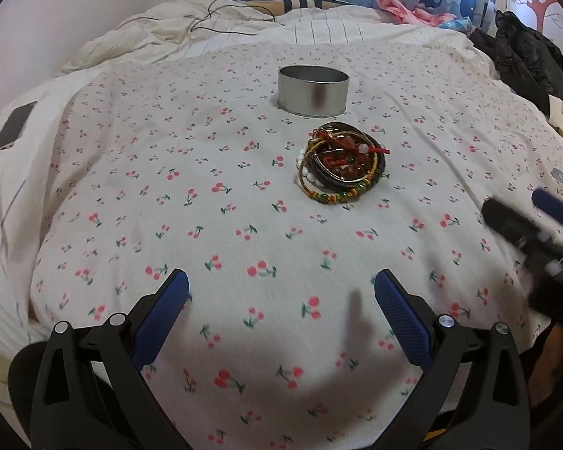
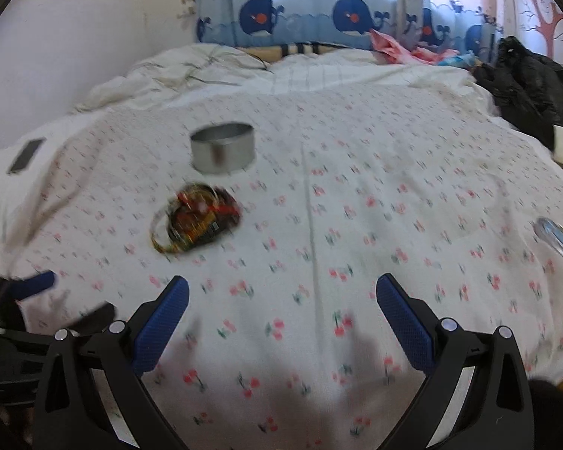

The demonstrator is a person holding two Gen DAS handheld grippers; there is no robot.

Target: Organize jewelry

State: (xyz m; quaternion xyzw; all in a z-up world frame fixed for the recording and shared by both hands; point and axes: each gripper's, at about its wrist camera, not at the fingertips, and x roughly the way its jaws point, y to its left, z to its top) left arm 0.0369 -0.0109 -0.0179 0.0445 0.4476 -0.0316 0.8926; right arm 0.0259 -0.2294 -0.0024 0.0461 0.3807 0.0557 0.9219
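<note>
Blue-padded left tongs [image 1: 281,288] gape wide over the cherry-print bedspread [image 1: 244,202], holding nothing. Right tongs [image 2: 281,292] match them: spread wide, empty, hovering above the cloth. Ahead sits the tangled pile of beaded bracelets and dark bangles [image 1: 341,163], just in front of the round open metal tin [image 1: 313,90], close but seemingly not touching. That heap looks light and slippery, cords soft, bangles stiff, likely snagged together. Best bet: pinch one rigid bangle rim at the pile's near edge, and expect neighbours to drag along.
</note>
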